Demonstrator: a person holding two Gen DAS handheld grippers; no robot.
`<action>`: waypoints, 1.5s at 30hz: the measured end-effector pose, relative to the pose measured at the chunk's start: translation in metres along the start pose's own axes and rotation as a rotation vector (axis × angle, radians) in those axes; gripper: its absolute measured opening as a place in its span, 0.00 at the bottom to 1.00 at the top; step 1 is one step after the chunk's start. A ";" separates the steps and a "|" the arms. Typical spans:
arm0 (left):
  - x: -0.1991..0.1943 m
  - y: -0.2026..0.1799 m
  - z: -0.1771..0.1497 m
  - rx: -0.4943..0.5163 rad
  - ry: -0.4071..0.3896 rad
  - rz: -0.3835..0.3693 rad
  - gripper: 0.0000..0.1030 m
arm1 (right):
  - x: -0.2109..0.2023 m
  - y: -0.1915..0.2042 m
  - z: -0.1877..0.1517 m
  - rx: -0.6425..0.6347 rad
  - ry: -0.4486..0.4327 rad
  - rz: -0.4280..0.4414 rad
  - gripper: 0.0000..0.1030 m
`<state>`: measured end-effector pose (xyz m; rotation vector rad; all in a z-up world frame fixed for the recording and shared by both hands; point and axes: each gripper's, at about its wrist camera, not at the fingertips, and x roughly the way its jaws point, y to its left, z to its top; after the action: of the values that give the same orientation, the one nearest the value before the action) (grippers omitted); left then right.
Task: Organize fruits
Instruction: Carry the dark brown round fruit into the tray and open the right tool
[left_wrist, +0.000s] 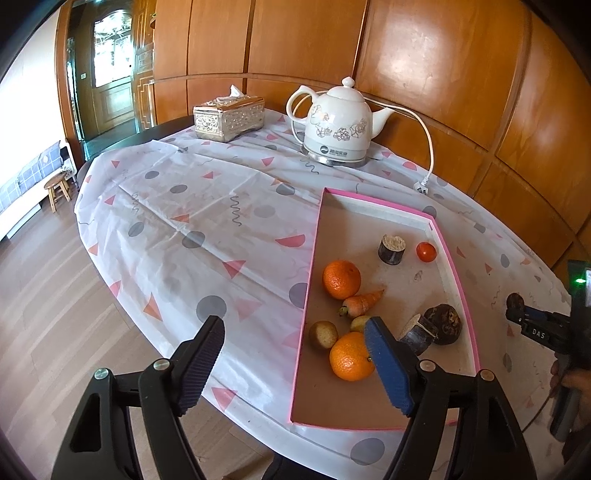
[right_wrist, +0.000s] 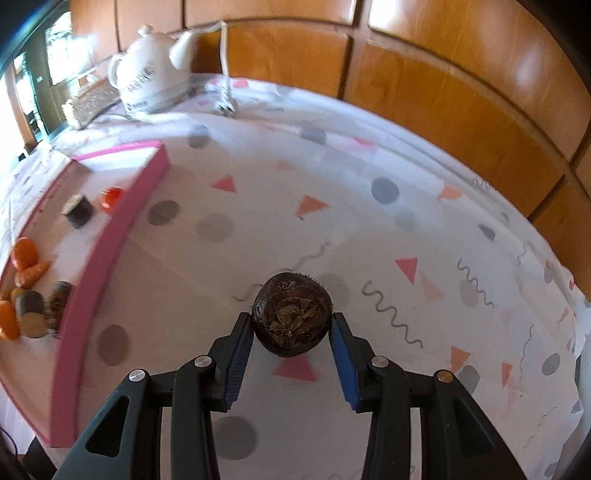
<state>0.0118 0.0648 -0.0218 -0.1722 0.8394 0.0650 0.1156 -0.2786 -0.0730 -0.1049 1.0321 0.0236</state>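
My right claw (right_wrist: 291, 325) pinches the dark root (right_wrist: 291, 319) at lower centre; left claw (left_wrist: 295, 354) gapes empty. I should carry it level over the pink tray (right_wrist: 122, 229).

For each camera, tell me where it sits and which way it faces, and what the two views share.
Left wrist: on the left gripper, angled down over the pink tray; its open fingers show, plus the right gripper at the edge.
Right wrist: on the right gripper, angled down at the tablecloth; its fingers clamp a dark round root.
Shared: tray, white kettle, tablecloth.
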 end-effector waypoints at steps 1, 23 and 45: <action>0.000 0.000 0.000 -0.001 0.001 -0.001 0.76 | -0.005 0.005 0.000 -0.010 -0.016 -0.001 0.41; -0.008 0.010 0.001 -0.039 -0.025 -0.001 0.76 | -0.102 0.121 -0.001 -0.203 -0.287 0.042 0.41; 0.007 0.029 -0.002 -0.088 0.004 0.014 0.76 | -0.074 0.180 0.025 -0.281 -0.265 0.078 0.41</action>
<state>0.0115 0.0933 -0.0326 -0.2494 0.8427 0.1145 0.0871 -0.0947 -0.0105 -0.3090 0.7624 0.2480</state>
